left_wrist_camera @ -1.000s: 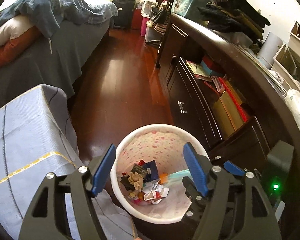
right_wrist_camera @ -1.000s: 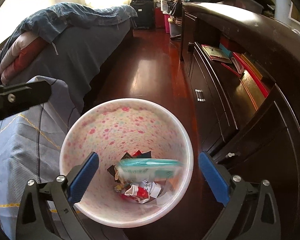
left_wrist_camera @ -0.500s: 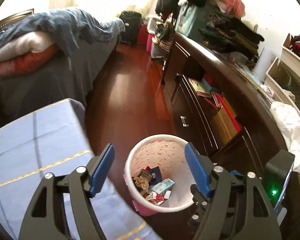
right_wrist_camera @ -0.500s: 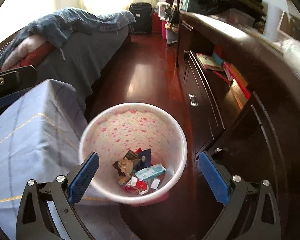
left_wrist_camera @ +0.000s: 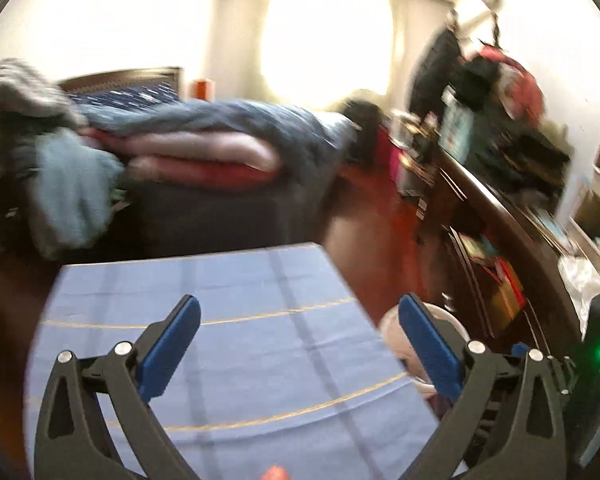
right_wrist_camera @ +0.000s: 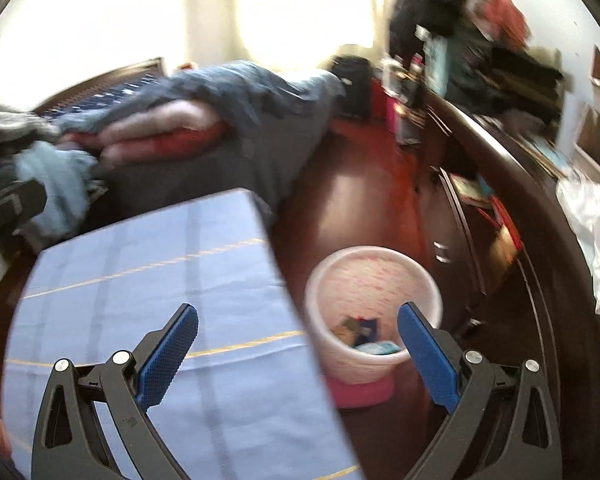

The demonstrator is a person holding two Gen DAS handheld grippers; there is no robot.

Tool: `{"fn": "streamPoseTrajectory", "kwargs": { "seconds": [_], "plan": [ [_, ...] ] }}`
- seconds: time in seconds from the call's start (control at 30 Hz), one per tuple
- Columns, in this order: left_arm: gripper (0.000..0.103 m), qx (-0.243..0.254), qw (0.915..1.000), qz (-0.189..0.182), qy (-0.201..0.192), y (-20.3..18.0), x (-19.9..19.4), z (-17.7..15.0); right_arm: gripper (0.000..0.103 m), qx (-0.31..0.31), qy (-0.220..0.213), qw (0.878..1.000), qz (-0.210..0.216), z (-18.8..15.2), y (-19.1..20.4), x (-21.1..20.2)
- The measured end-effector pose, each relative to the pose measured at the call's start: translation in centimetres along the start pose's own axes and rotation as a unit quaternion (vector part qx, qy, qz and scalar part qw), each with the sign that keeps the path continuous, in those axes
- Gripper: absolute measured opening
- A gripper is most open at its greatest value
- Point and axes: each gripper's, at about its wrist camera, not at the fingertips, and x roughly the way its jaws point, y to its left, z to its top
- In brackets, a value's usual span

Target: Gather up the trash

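though near, bin [right_wrist_camera: 374, 304] outside right gripper [right_wrist_camera: 298, 330]

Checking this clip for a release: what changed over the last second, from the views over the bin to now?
Both grippers lifted up and back from the trash bin, which now sits lower and smaller in view, beside the blue checked cloth. The left gripper has just been opening its jaws wider; nothing is between them. The right gripper stays open and empty. The trash stays in the bin, which has not moved.
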Motion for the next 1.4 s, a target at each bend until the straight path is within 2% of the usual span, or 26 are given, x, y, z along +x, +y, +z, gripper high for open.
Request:
{"fn": "streamPoseTrajectory", "kwargs": {
  "seconds": [0.1,0.17,0.27,0.4,0.6,0.8,1.1,1.4],
  "plan": [
    [0.100,-0.014,0.9987,0.040,-0.028,2.9,-4.9,-0.2,0.099,-0.026,-0.029,0.999,0.032,0.0,3.3,-3.4],
    [0.100,-0.025,0.9957,0.077,-0.046,4.9,-8.4,-0.5,0.099,-0.045,-0.047,0.997,0.044,-0.1,5.2,-5.5],
    [0.100,-0.039,0.9908,0.113,-0.062,7.1,-13.0,-0.9,0.099,-0.067,-0.066,0.993,0.066,-0.3,7.5,-8.5],
    [0.100,-0.056,0.9856,0.126,-0.097,9.0,-18.8,-1.3,0.099,-0.091,-0.103,0.988,0.076,-0.6,9.9,-12.5],
    [0.100,-0.050,0.9799,0.145,-0.128,9.8,-24.1,-1.8,0.099,-0.102,-0.149,0.980,0.085,-0.1,11.3,-17.8],
    [0.100,-0.048,0.9742,0.163,-0.148,9.8,-26.8,-1.9,0.099,-0.102,-0.184,0.974,0.089,0.1,11.5,-21.7],
    [0.100,-0.034,0.9671,0.169,-0.187,8.3,-30.2,-1.8,0.099,-0.089,-0.205,0.970,0.092,-0.2,10.8,-23.8],
    [0.100,-0.019,0.9684,0.152,-0.197,6.7,-30.8,-1.8,0.100,-0.080,-0.217,0.969,0.084,-0.5,9.7,-24.8]
  ]
}}
